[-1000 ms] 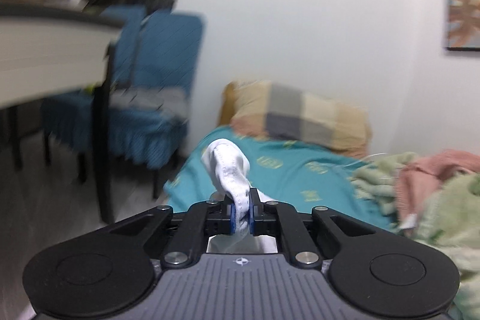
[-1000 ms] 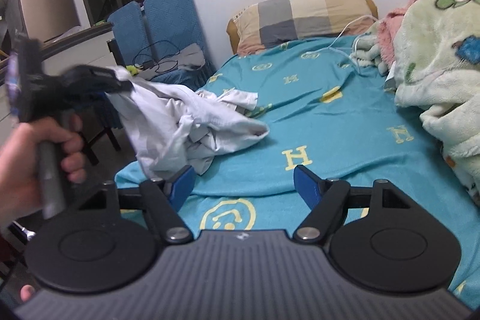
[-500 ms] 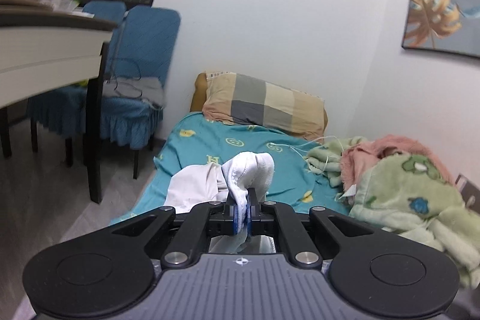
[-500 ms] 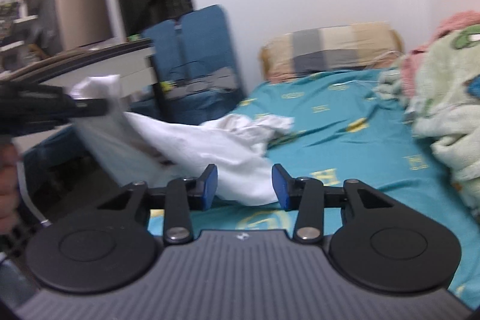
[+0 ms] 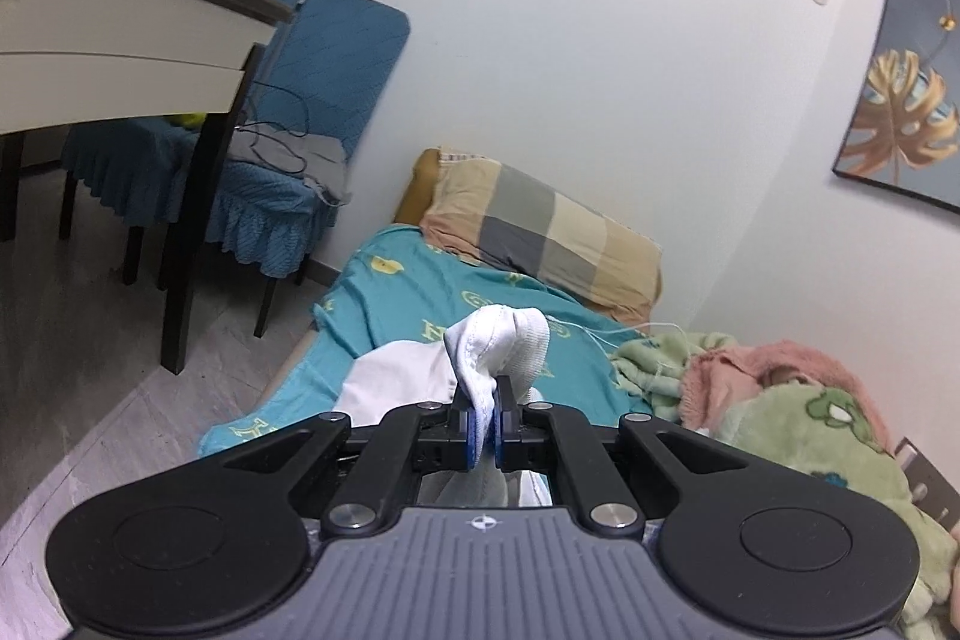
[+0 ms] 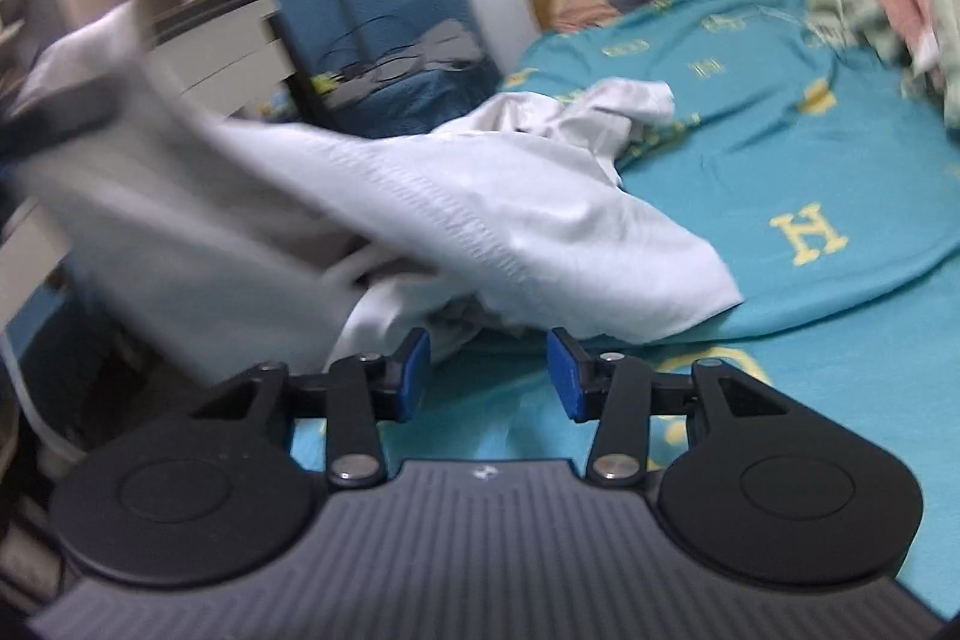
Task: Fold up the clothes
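Left gripper [image 5: 483, 421]: jaws clamped tight on a bunched fold of the white garment [image 5: 498, 346], which puffs up just above the blue pads and trails down beneath them.
Right gripper [image 6: 487, 379]: jaws partway apart and opening, nothing pinched between the blue pads; the nearest hem of the white garment [image 6: 480, 226] lies just beyond the fingertips, apart from them.
Bed [image 6: 840, 160]: teal sheet with yellow letter prints, filling the right side of both views.
White garment: stretched from a blurred raised corner at the far left of the right wrist view down onto the near left part of the bed, crumpled in the middle, with one loose end lying further up the sheet.
Blankets [image 5: 810, 424]: green and pink, heaped along the wall side of the bed, well apart from the garment.
Pillow [image 5: 540, 232]: checked grey and tan, at the head of the bed against the wall.
Chairs [image 5: 288, 148]: blue-covered, beside the bed's head, with a grey item and dark cables on one seat.
Table [image 5: 120, 64]: pale top, dark leg, at left.
Picture [image 5: 900, 88]: gold leaf print on the wall.
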Demonstrator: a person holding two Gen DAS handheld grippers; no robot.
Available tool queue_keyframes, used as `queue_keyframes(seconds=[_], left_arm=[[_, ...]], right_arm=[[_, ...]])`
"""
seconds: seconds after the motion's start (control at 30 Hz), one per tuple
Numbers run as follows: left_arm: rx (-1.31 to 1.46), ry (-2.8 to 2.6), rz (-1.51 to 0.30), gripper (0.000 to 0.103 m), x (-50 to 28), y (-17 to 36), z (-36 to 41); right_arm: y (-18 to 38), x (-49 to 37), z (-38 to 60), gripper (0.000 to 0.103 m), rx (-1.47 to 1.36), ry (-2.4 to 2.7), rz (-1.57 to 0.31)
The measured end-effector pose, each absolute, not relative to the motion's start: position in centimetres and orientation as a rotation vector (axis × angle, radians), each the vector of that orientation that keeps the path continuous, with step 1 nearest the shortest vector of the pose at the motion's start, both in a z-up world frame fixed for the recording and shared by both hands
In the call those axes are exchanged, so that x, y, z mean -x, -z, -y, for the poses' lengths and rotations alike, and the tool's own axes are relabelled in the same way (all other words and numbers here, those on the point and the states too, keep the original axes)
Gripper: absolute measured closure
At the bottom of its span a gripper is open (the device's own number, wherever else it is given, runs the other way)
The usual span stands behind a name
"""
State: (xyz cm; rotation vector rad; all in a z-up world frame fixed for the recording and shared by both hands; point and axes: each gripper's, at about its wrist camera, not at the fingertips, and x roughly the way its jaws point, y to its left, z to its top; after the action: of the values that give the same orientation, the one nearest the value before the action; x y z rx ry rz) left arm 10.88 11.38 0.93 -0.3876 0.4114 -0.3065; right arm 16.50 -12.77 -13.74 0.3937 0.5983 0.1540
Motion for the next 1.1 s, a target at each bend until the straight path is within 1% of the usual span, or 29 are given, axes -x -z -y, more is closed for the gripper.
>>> queue_keyframes(seconds=[0.1,0.17,0.2,0.23,0.3,0.37,0.4,0.57,0.7,0.77,0.8,0.83,0.87,0.9,0.97,1.0,1.07,1.1], left_arm=[[0.398,0.288,-0.421,0.097,-11.7,-0.3,-11.8],[0.396,0.279,-0.443,0.097,-12.6,0.2,-11.8],[0.393,0.273,-0.458,0.097,-13.0,0.5,-11.8],[0.386,0.266,-0.474,0.097,-13.3,0.7,-11.7],[0.362,0.264,-0.506,0.097,-14.0,1.1,-11.4],[0.328,0.282,-0.527,0.097,-14.3,1.3,-10.8],[0.303,0.296,-0.53,0.097,-14.1,1.4,-10.3],[0.161,0.338,-0.544,0.095,-12.4,1.6,-7.7],[0.056,0.348,-0.636,0.09,-11.1,2.8,-6.1],[-0.008,0.335,-0.675,0.082,-10.4,3.2,-5.1],[-0.042,0.327,-0.683,0.08,-10.0,3.3,-4.7],[-0.071,0.32,-0.688,0.075,-9.7,3.4,-4.3],[-0.1,0.312,-0.692,0.067,-9.3,3.4,-3.9],[-0.129,0.305,-0.696,0.065,-8.9,3.5,-3.5],[-0.161,0.297,-0.707,0.053,-8.2,3.5,-2.8],[-0.172,0.3,-0.711,0.049,-7.6,3.5,-2.5],[-0.208,0.307,-0.693,0.037,-6.4,3.5,-1.7],[-0.228,0.311,-0.679,0.033,-5.8,3.5,-1.3]], right_arm=[[14.4,-18.5,13.4,0.055,-0.463,-0.085,-0.586],[14.7,-19.7,14.1,0.057,-0.507,-0.04,-0.581],[14.7,-20.2,14.6,0.061,-0.525,-0.018,-0.581],[14.7,-20.4,15.1,0.076,-0.537,-0.003,-0.576],[13.9,-20.3,16.2,0.081,-0.528,0.003,-0.556],[12.6,-19.5,17.2,0.094,-0.492,-0.019,-0.542],[11.9,-19.1,17.7,0.096,-0.472,-0.031,-0.539],[7.9,-16.3,21.4,0.096,-0.434,-0.091,-0.527],[5.4,-13.9,23.6,0.096,-0.428,-0.163,-0.554],[5.3,-12.8,24.4,0.096,-0.436,-0.195,-0.567],[5.5,-12.2,24.8,0.096,-0.445,-0.209,-0.573],[5.9,-11.8,25.2,0.096,-0.458,-0.22,-0.581],[6.8,-11.6,25.6,0.096,-0.485,-0.22,-0.596],[7.7,-11.4,26.0,0.096,-0.511,-0.22,-0.612],[9.3,-11.4,26.6,0.096,-0.57,-0.223,-0.65],[9.5,-11.6,26.6,0.096,-0.579,-0.229,-0.657],[9.7,-11.8,26.8,0.096,-0.597,-0.241,-0.667],[9.5,-12.0,26.7,0.096,-0.603,-0.256,-0.66]])
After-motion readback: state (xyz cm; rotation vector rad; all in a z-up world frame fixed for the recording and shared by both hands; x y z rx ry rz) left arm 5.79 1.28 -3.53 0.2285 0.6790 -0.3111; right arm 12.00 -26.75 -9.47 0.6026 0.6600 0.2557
